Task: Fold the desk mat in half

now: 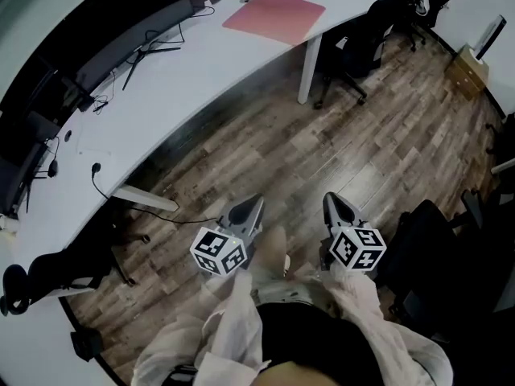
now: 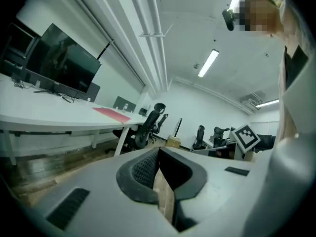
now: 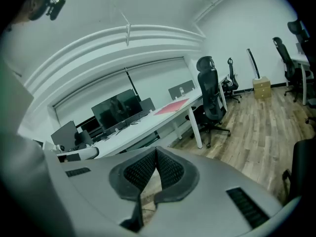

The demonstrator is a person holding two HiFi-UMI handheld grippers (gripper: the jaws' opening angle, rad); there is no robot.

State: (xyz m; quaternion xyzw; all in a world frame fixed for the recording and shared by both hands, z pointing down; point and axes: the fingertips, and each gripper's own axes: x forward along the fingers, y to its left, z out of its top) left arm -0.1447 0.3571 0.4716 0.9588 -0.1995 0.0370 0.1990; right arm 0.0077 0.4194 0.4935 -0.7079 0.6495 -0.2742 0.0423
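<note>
The desk mat (image 1: 274,14), a flat pink-red rectangle with rounded corners, is being shown lying unfolded on the curved white desk (image 1: 185,79) at 12 o'clock in the head view, well apart from both grippers. A stretch of brown wood-plank floor (image 1: 322,151) is being crossed by nothing but a thin black cable between the person and the desk. 1 black office chair (image 1: 358,43) is being kept just beside the white desk leg (image 1: 309,69) at 1 o'clock, near the mat's end of the desk. Dark monitors (image 1: 121,34) are being shown along the desk at 10 o'clock, and a cardboard box (image 1: 465,71) at 2 o'clock. The left gripper (image 1: 245,210) and the right gripper (image 1: 336,207) are being held low at 6 o'clock, close to the body, each carrying a cube of black-and-white square markers. The left gripper's ribbed black pads (image 2: 144,168) and the right gripper's pads (image 3: 170,169) are being pressed together, with nothing between them.
</note>
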